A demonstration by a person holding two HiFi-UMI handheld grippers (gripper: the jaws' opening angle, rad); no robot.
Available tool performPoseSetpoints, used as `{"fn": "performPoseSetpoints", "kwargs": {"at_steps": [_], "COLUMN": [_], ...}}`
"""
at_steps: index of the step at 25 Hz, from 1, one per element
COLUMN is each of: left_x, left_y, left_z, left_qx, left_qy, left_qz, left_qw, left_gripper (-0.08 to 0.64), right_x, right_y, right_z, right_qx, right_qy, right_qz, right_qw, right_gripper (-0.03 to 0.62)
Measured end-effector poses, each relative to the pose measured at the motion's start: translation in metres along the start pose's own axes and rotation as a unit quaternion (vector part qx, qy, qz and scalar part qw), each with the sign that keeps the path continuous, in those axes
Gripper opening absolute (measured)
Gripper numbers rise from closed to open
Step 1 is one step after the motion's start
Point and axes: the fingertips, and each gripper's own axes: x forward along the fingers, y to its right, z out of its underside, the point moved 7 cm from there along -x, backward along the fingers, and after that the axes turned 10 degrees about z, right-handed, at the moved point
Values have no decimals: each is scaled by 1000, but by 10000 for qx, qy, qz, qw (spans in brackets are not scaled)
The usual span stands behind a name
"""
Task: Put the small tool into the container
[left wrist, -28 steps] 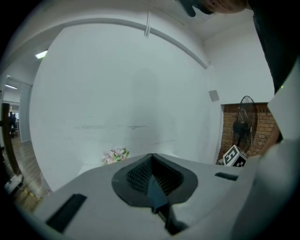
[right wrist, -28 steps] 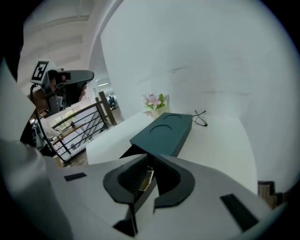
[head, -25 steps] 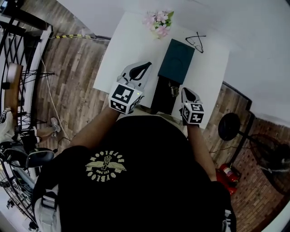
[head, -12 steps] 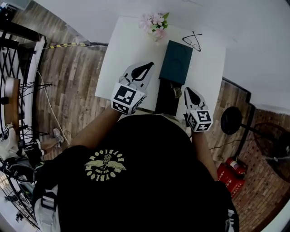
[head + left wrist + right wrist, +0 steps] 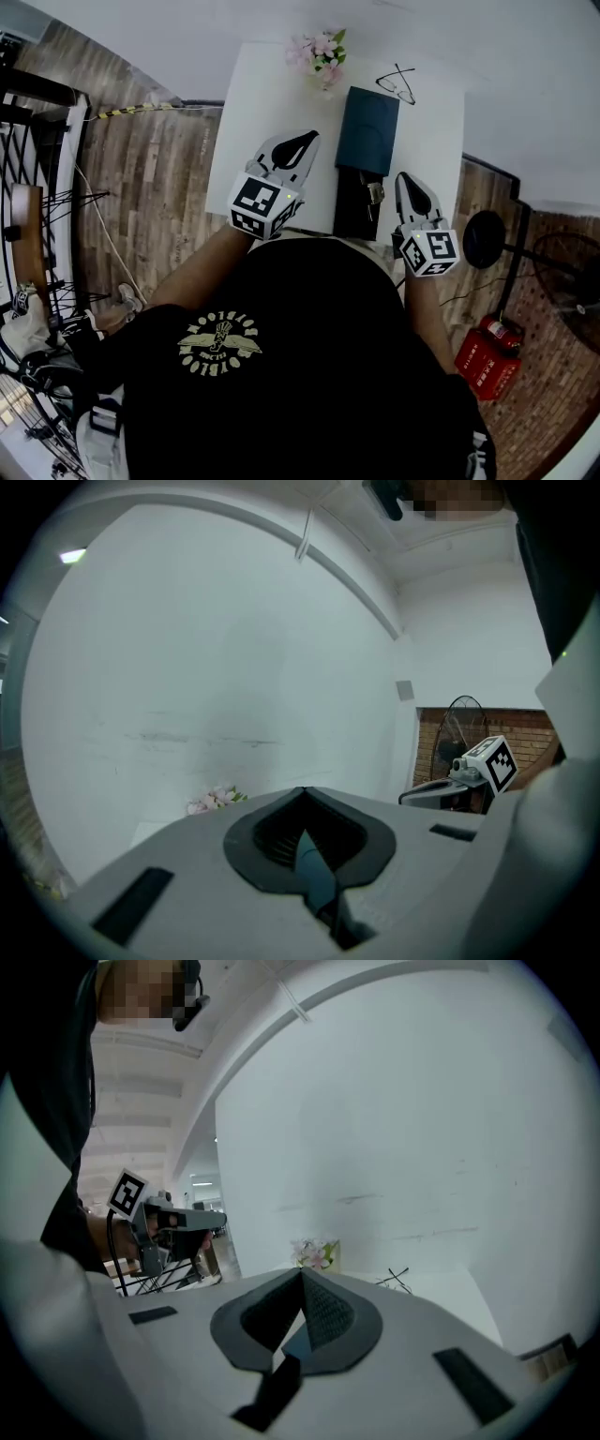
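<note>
A dark teal case (image 5: 367, 131) lies on the white table (image 5: 267, 94), with a black open part (image 5: 349, 204) adjoining it at the near edge. A small metallic tool (image 5: 375, 193) rests at the right side of that black part. My right gripper (image 5: 405, 178) hovers just right of the tool, shut, with nothing between its tips; its own view shows the tips (image 5: 302, 1274) meeting in front of the wall. My left gripper (image 5: 307, 139) is held left of the case, shut and empty, tips (image 5: 302, 791) together.
A small bunch of pink flowers (image 5: 321, 49) and a pair of glasses (image 5: 399, 84) sit at the table's far edge. A standing fan (image 5: 480, 264) and a red extinguisher (image 5: 492, 349) stand on the wooden floor to the right. A wall runs behind the table.
My right gripper has risen and come back from the black part of the case, still shut. The left gripper has hardly shifted.
</note>
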Motion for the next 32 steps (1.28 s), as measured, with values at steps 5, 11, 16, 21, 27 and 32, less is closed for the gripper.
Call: {"fn": "performPoseSetpoints", "kwargs": {"at_steps": [5,11,16,21,27,32], "left_x": [-6,-13,-19,-22,-21,-26], "left_y": [-2,-7,-11,-9,-1,2], "left_z": [-12,-30,-40,-51,-61,-66], "left_qx": [73,186,290,238,257,307], "left_qy": [169,314,408,602,676,768], "left_qz": [224,487,571,742,920,926], "left_qw": [9996,9981,9971,9951,9931,9923], "left_gripper": [8,6,7,6,8,8], "right_x": [-8,-13,-16,-27,-39,-46], "right_y": [-14,-32,-48,-58,-66,-70], "right_z": [-22,-49,-73,-100,-118,-125], "right_qx": [57,-25,-173,-285,-509,-618], "right_qy": [342,576,757,964,1067,1099], "right_qz": [81,163,233,401,617,627], "right_qw": [9994,9982,9967,9941,9911,9900], "right_gripper": [2,2,2,2,2,2]}}
